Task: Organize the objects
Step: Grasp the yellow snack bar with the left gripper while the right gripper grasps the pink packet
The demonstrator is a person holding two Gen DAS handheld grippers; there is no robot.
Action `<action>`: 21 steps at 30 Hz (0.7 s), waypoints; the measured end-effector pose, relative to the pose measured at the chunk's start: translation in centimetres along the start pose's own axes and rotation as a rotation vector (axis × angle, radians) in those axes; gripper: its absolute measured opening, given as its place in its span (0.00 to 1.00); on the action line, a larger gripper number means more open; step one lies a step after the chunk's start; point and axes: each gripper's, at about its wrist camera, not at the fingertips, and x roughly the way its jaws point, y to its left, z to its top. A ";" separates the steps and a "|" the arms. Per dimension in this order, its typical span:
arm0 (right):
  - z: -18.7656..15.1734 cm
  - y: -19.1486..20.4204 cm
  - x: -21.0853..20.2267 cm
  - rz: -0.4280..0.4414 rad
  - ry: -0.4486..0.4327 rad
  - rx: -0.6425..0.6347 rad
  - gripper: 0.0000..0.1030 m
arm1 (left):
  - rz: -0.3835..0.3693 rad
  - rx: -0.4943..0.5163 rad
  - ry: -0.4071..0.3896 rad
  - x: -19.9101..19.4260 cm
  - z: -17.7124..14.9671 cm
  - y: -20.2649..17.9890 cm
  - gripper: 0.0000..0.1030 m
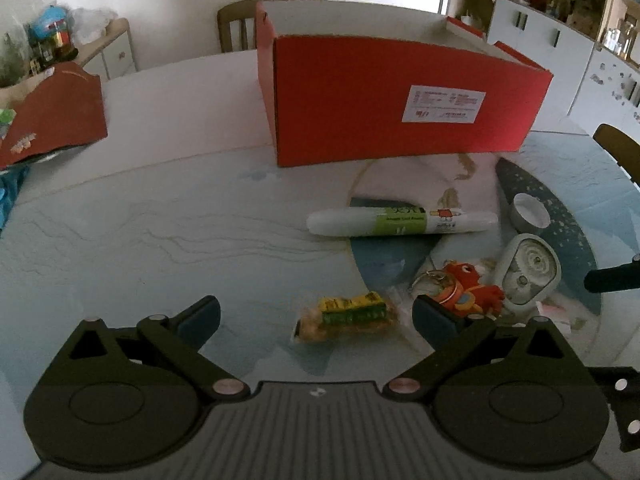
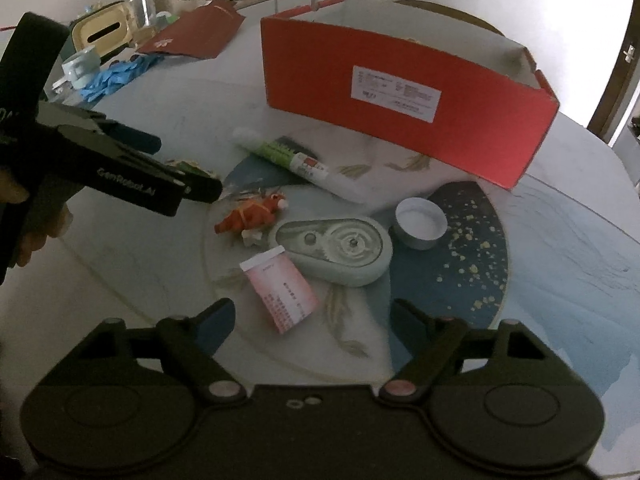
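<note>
My left gripper (image 1: pixel 316 316) stands open just above the table, with a yellow-green snack packet (image 1: pixel 348 316) lying between its fingers, nearer the right one. A red fish keychain (image 1: pixel 466 290) lies by the right fingertip. My right gripper (image 2: pixel 312 314) is open too, and a pink paper packet (image 2: pixel 282 290) lies flat between its fingers, untouched. Beyond it sit a pale correction-tape dispenser (image 2: pixel 340 250), a white cap (image 2: pixel 420 222) and a white tube with a green label (image 2: pixel 288 158). An open red box (image 2: pixel 400 104) stands behind them.
A person's hand holds the left gripper (image 2: pixel 188 168) at the left of the right wrist view. At the far left of the table lie a dark red folder (image 2: pixel 192 32), blue gloves (image 2: pixel 116 74), a mug (image 2: pixel 78 68) and a tissue box (image 2: pixel 102 34). Chairs (image 1: pixel 236 28) stand around the table.
</note>
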 end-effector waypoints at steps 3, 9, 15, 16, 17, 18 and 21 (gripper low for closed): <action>0.0 -0.1 0.5 0.013 0.010 0.000 0.80 | 0.012 -0.002 0.008 0.4 0.0 0.0 1.00; 0.1 0.1 1.3 0.027 0.014 -0.014 0.76 | 0.037 0.025 0.001 0.6 -0.3 -0.5 1.00; 0.2 0.5 1.3 0.044 0.006 -0.051 0.73 | 0.038 0.024 -0.007 0.2 -0.9 -1.0 0.99; 0.2 0.5 1.3 0.046 0.004 -0.053 0.71 | 0.038 0.023 -0.006 0.1 -0.9 -1.0 0.99; 0.2 0.6 1.3 0.047 0.002 -0.056 0.70 | 0.036 0.025 -0.005 0.0 -1.0 -1.1 0.99; 0.1 0.6 1.2 0.049 -0.001 -0.058 0.69 | 0.036 0.030 -0.006 -0.1 -1.1 -1.3 0.98; 0.3 0.8 1.2 0.055 -0.005 -0.068 0.63 | 0.032 0.034 -0.011 -0.5 -1.3 -1.5 0.90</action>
